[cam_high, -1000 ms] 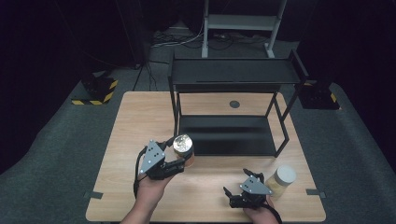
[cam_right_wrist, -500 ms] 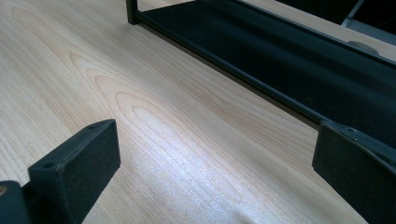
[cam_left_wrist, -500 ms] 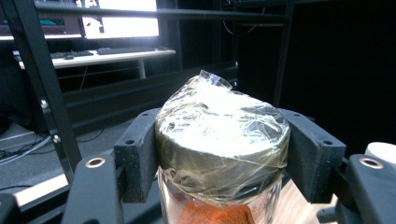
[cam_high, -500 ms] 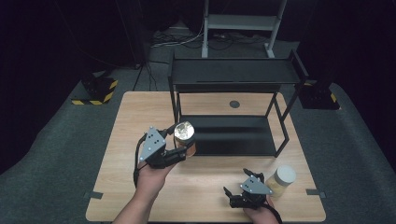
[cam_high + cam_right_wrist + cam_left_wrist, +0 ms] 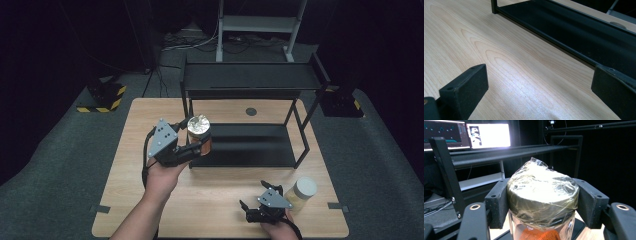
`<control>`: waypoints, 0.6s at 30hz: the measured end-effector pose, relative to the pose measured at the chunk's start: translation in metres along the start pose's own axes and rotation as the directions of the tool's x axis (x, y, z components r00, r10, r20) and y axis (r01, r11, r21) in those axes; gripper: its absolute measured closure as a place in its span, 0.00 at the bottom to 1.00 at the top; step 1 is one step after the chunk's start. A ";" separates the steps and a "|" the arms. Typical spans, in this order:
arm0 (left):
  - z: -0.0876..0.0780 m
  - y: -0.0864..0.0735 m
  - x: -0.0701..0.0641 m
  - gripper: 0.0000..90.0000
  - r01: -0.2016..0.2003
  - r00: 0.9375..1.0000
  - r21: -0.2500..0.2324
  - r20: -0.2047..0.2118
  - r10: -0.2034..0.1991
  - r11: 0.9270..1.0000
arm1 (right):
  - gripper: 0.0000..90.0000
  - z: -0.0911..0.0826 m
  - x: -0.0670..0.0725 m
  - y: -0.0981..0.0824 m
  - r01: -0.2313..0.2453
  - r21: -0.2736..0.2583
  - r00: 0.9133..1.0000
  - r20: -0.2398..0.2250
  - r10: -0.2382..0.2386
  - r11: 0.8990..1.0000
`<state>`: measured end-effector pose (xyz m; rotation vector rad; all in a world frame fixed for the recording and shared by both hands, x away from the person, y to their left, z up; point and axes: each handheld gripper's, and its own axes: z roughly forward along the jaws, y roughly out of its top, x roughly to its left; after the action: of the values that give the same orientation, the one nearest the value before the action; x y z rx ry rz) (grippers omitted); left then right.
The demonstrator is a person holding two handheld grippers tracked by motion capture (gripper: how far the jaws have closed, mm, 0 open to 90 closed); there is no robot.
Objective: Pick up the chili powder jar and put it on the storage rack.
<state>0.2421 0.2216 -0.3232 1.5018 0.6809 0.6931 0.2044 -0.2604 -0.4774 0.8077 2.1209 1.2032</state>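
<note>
Dark surroundings enclose a light wooden table (image 5: 150, 200) standing on grey carpeted floor (image 5: 65, 170), with a black two-level metal rack (image 5: 250, 80) placed on the table's far half. The rack has an upper shelf and a low bottom tray (image 5: 250, 150) resting on the tabletop. The left gripper (image 5: 192, 145), held in the person's left hand (image 5: 162, 177), is raised above the table at the rack's front left corner, and its jaws are clamped on a glass jar (image 5: 199, 132). In the left gripper view the jar (image 5: 542, 197) sits between the two black pads, both touching its dark lid (the lid is wrapped in crinkled clear film), and orange contents show through the glass below. Behind it, that view shows rack posts and two lit monitors (image 5: 466, 133). In the high view the jar stands upright in the grip, just in front of the tray's left end; whether it is over the tray or the bare table cannot be told. The right gripper (image 5: 252, 212) lies low at the table's near right edge, held by the right hand (image 5: 277, 230), its jaws spread wide with nothing between them. The right gripper view shows bare wood grain between the pads and the tray's edge (image 5: 564, 27) beyond. A second jar (image 5: 301, 194) with a pale lid and yellowish contents stands on the table just to the right of that gripper.
</note>
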 end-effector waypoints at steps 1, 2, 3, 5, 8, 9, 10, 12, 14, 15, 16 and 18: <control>0.001 0.004 0.000 0.38 -0.004 1.000 -0.004 -0.005 0.004 1.000 | 0.00 0.000 0.000 0.000 -0.001 -0.001 1.000 0.000 0.001 1.000; 0.002 0.007 0.001 0.38 -0.006 1.000 -0.005 -0.006 0.006 1.000 | 0.00 0.000 0.000 0.000 -0.001 -0.001 1.000 0.000 0.001 1.000; 0.003 0.010 0.001 0.38 -0.007 1.000 -0.007 -0.011 0.007 1.000 | 0.00 0.000 0.000 0.000 -0.002 -0.002 1.000 0.000 0.002 1.000; 0.004 0.013 0.002 0.38 -0.008 1.000 -0.010 -0.014 0.008 1.000 | 0.00 0.000 0.000 0.000 -0.004 -0.002 1.000 0.001 0.004 1.000; 0.007 0.020 0.005 0.38 -0.010 1.000 -0.016 -0.021 0.009 1.000 | 0.00 0.000 0.000 -0.001 -0.005 -0.004 1.000 0.002 0.005 1.000; 0.008 0.022 0.005 0.38 -0.007 1.000 -0.019 -0.024 0.007 1.000 | 0.00 0.000 0.000 -0.001 -0.005 -0.004 1.000 0.002 0.005 1.000; 0.009 0.025 0.007 0.38 -0.010 1.000 -0.020 -0.025 0.010 1.000 | 0.00 0.000 0.000 -0.001 -0.004 -0.004 1.000 0.001 0.004 1.000; 0.011 0.030 0.008 0.38 -0.014 1.000 -0.020 -0.027 0.014 1.000 | 0.00 0.000 0.000 -0.001 -0.005 -0.004 1.000 0.001 0.005 1.000; 0.014 0.036 0.010 0.38 -0.014 1.000 -0.026 -0.027 0.013 1.000 | 0.00 0.000 0.000 -0.001 -0.005 -0.003 1.000 0.001 0.005 1.000; 0.015 0.038 0.011 0.38 -0.015 0.999 -0.028 -0.028 0.014 0.999 | 0.00 0.000 0.000 -0.001 -0.006 -0.004 1.000 0.000 0.006 1.000; 0.016 0.041 0.012 0.38 -0.017 0.999 -0.030 -0.032 0.016 0.999 | 0.00 0.000 0.000 -0.001 -0.007 -0.004 1.000 0.001 0.007 1.000; 0.019 0.046 0.012 0.38 -0.020 0.999 -0.037 -0.036 0.019 0.999 | 0.00 -0.001 0.000 -0.001 -0.008 -0.005 1.000 0.001 0.009 1.000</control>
<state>0.2648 0.2175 -0.2776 1.4659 0.6777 0.7454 0.2039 -0.2614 -0.4779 0.8158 2.1151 1.2115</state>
